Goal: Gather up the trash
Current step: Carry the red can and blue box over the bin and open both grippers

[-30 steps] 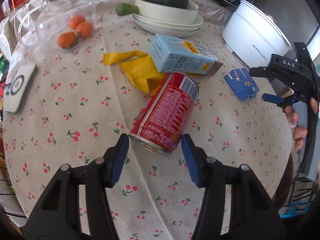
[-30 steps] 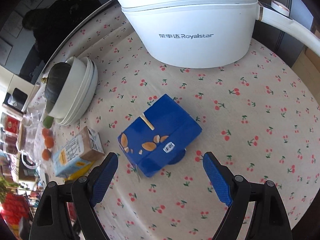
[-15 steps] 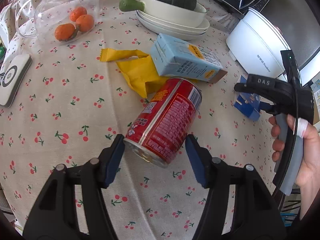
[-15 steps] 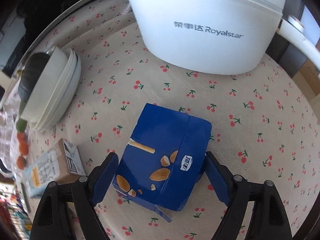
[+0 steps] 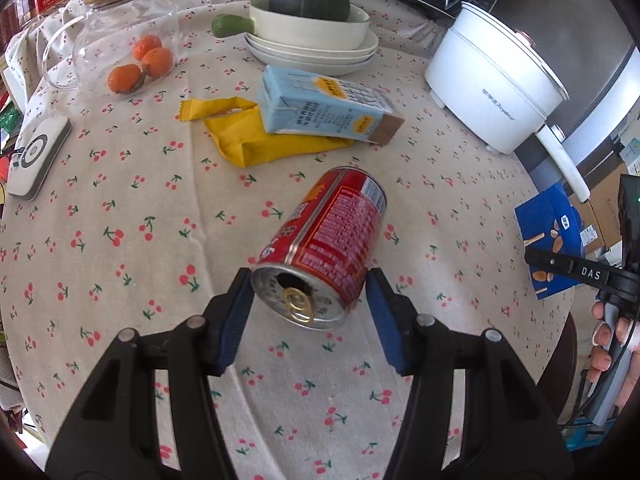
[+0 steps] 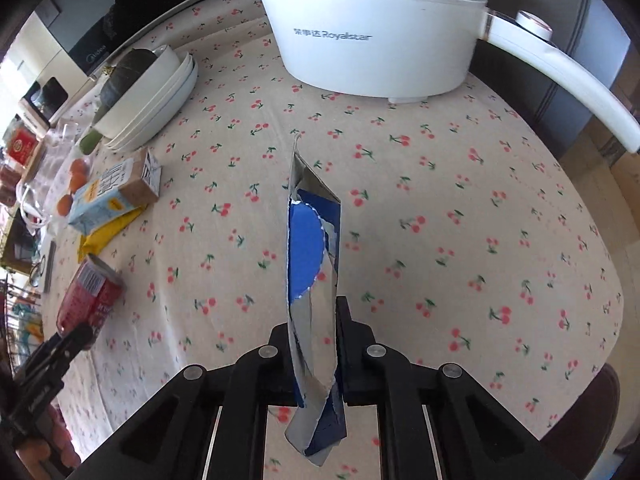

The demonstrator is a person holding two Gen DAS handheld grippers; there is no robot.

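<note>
My right gripper (image 6: 316, 354), jaws just closing, is pinching the flattened blue snack packet (image 6: 314, 264): light, crinkly foil, hanging clear. My left gripper (image 5: 308, 320) is straddling the red can (image 5: 324, 240) lying at twelve o'clock: thin-walled, dentable

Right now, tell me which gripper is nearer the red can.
Left. The left gripper straddles the red can; the right gripper, holding the blue packet, is off toward the table's edge.
</note>
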